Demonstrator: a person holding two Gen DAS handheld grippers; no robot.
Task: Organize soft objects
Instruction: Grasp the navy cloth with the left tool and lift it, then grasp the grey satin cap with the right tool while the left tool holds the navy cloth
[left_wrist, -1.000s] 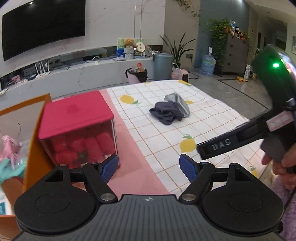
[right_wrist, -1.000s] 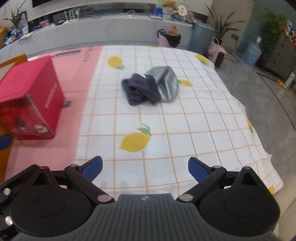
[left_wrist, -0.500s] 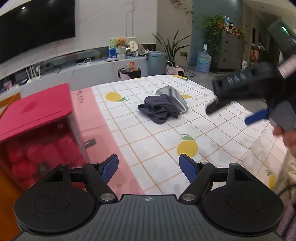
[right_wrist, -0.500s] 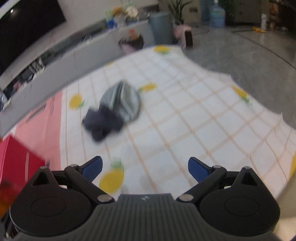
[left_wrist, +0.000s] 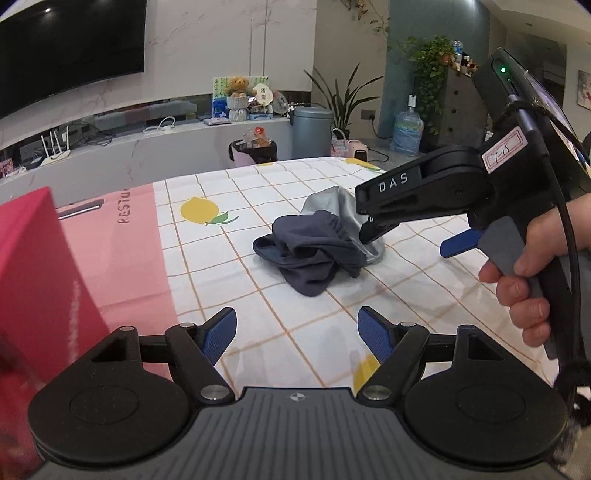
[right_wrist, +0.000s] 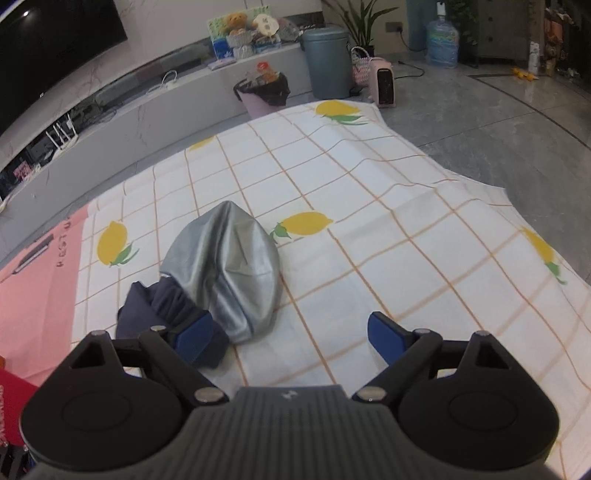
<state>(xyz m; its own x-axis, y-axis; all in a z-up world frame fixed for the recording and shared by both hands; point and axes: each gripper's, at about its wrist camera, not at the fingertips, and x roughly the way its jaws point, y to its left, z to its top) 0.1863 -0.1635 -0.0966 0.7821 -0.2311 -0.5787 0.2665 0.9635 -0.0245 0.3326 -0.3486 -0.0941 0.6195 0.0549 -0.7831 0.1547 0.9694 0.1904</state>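
Right claw, jaws just narrowing yet released, hovers at the grey cap's 6 o'clock edge. Left claw is released, with the navy garment at 12 o'clock on the surface.

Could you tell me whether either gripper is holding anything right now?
Nothing is held: the left gripper and right gripper are both open above the garments.

You have brought both tongs forward and down toward the clothing. Your right tongs, a second ago well short of it, now sit at the pile: their left pad overlaps the navy garment, beside the grey garment. Their jaws have just been closing slightly, gripping nothing. Your left tongs have left the red box off to their left.
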